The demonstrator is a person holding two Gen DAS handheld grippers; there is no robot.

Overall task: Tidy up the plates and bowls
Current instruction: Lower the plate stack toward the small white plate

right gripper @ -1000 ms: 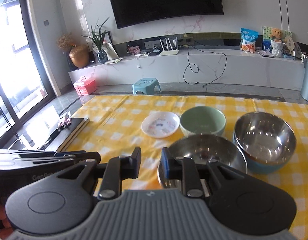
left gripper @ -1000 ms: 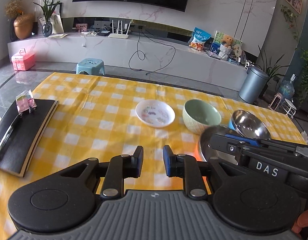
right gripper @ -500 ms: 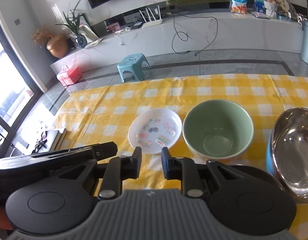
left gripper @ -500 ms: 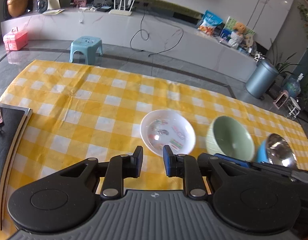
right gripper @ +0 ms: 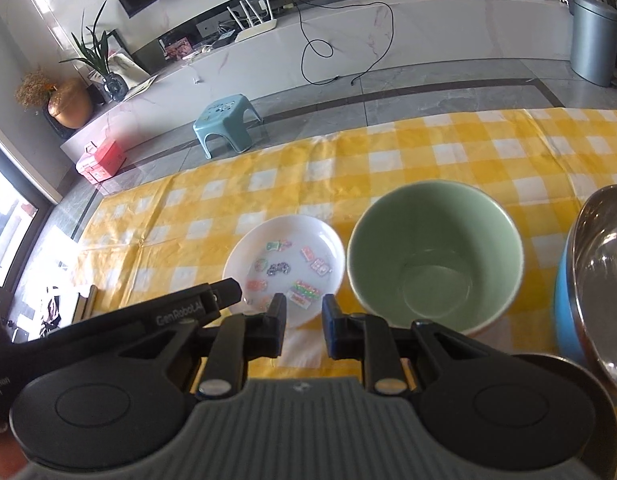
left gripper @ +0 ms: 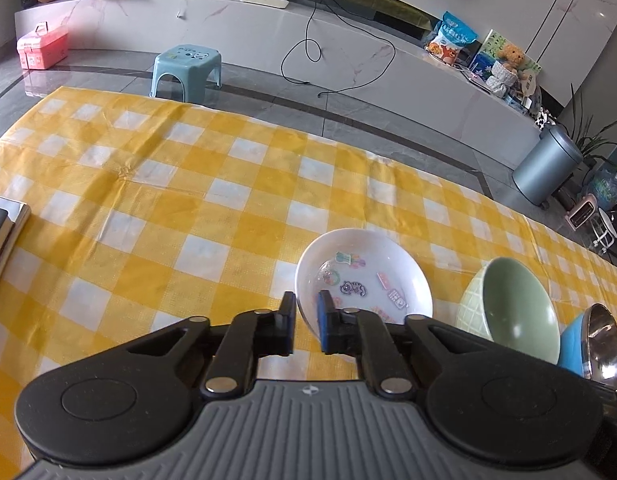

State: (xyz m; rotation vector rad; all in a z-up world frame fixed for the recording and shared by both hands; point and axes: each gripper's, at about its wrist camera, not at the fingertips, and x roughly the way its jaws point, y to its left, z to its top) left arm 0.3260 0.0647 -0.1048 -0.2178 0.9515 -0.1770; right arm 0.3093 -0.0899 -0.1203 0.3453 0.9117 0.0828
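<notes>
My worry: the left claw (left gripper: 306, 314) is clamped on only the thin near rim of the white plate (left gripper: 372, 272). It could slip or tip when I lift and knock the green bowl (left gripper: 516, 312) just to its right. The plate sits low and centre in frame. My right claw (right gripper: 304, 314) stands apart, empty.
</notes>
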